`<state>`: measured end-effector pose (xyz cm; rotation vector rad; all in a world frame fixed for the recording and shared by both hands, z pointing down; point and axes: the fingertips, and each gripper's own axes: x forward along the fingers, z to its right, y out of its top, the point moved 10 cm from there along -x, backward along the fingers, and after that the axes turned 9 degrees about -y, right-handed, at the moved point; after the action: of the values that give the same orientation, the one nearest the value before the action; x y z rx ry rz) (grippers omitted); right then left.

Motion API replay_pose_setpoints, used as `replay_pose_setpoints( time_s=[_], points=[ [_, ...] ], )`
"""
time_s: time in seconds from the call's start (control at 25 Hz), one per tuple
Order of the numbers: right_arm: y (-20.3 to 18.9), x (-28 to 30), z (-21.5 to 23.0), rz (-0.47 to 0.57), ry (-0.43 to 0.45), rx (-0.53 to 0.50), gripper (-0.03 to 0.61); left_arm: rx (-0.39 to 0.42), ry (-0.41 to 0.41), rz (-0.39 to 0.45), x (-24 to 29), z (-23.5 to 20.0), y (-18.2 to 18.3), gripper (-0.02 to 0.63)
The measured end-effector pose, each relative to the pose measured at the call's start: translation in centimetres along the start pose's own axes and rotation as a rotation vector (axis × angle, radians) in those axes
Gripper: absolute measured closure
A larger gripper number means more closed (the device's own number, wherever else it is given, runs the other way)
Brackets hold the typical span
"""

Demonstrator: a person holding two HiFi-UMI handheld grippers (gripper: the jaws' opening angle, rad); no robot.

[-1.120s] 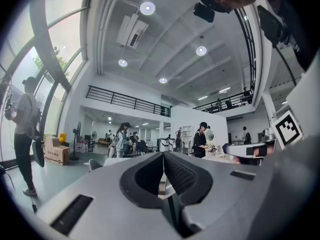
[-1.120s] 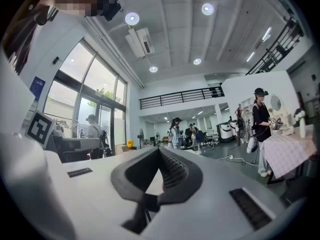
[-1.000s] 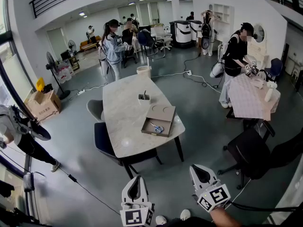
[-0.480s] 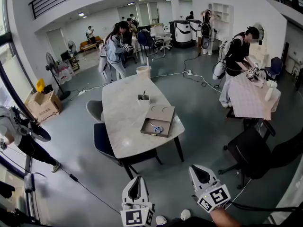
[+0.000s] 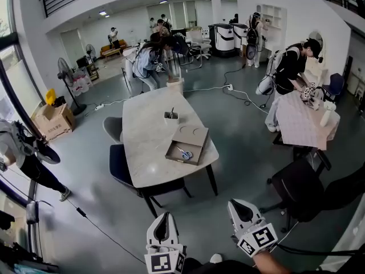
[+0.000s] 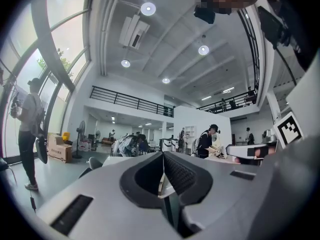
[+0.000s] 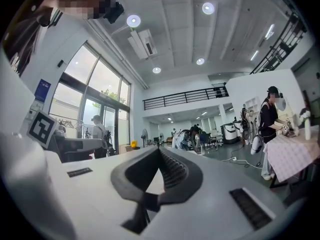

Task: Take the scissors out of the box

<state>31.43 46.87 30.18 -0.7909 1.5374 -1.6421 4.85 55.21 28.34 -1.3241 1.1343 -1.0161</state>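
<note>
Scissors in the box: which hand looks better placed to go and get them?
Left, but only slightly. Both grippers hang well short of the table, shut and empty. The left gripper lines up more nearly with the scissors in the box; the right gripper sits further aside.

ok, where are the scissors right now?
Head view, centre: scissors lie in the open cardboard box on the table's right side, near its front edge.

A pale worktop (image 5: 142, 153) stands mid-floor, a small white pot (image 5: 171, 117) on it holding what may be a pen. A dark chair (image 5: 118, 160) sits tucked at its left side. Beyond, a person in a pale top (image 5: 149, 61) bends over. To the right, a person in black (image 5: 290, 67) works at a checked cloth (image 5: 302, 121).
</note>
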Motion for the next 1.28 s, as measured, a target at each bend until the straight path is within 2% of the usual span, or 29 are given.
replay_pose_setpoints(
  time_s=[0.2, 0.48, 0.84, 1.28],
  points=[
    [-0.6, 0.2, 1.3, -0.007, 0.031, -0.005, 0.583, 0.0, 0.039, -0.021, 0.4, 1.4, -0.6, 0.597],
    [-0.8, 2.5, 2.8, -0.009, 0.033, 0.002, 0.583, -0.01, 0.03, -0.011, 2.7, 0.6, -1.5, 0.597],
    [-1.5, 8.3, 3.4, -0.01, 0.012, 0.005, 0.583, -0.01, 0.004, -0.021, 8.2, -3.3, -1.8, 0.597],
    [-1.1, 18.3, 4.2, -0.01, -0.011, -0.003, 0.583, -0.02, -0.024, -0.021, 16.7, -9.9, -1.1, 0.597]
  ],
)
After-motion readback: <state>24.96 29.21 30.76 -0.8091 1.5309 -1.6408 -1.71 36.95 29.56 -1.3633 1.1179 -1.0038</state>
